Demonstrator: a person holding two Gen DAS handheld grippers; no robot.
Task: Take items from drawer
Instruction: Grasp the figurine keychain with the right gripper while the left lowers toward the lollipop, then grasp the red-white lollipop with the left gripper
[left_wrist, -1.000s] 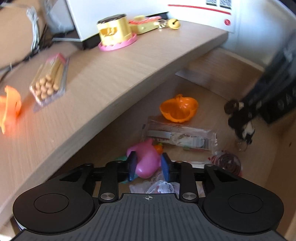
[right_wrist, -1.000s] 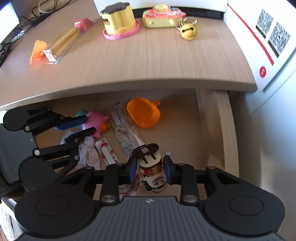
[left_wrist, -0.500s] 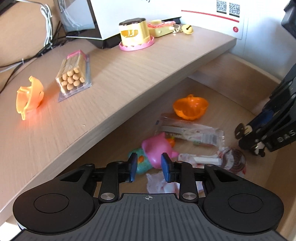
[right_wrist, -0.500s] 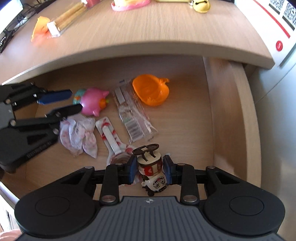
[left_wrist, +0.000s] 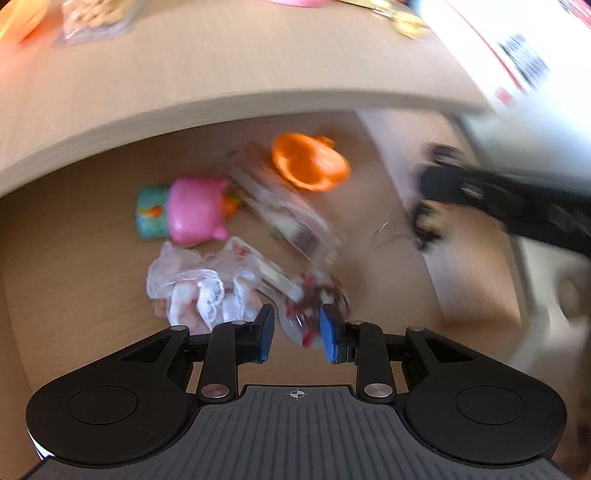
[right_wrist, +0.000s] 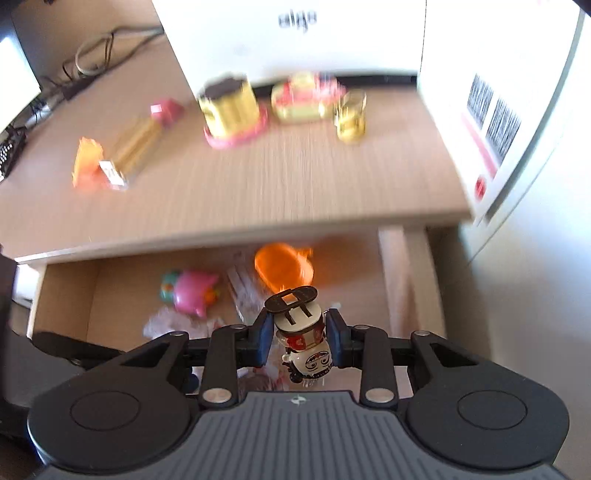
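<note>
Left gripper (left_wrist: 296, 334): fingers spread, nothing between them, poised low over the open drawer (left_wrist: 74, 266) above a red-and-white wrapped packet (left_wrist: 314, 295), just right of a crumpled clear bag (left_wrist: 195, 291). Judgement: this side should pick one target and centre both pads on it before closing, since the packet overlaps the bag and a long clear pack (left_wrist: 284, 210); a shallow bite could drag neighbours along. Further back in the drawer lie a pink pig toy (left_wrist: 195, 210) on a teal piece and an orange bowl (left_wrist: 308, 166). Right gripper (right_wrist: 298, 334): pinching a small figurine (right_wrist: 301, 339) at its middle, raised above the drawer front and facing the bench (right_wrist: 277, 184). Judgement: carry it clear over the bench edge and set it on the bare wood ahead, away from the yellow toy (right_wrist: 231, 107) and bell (right_wrist: 351, 114). Hard to read: both views are motion-blurred; packet contents illegible; the figurine's lower part is cut off behind the gripper body.
</note>
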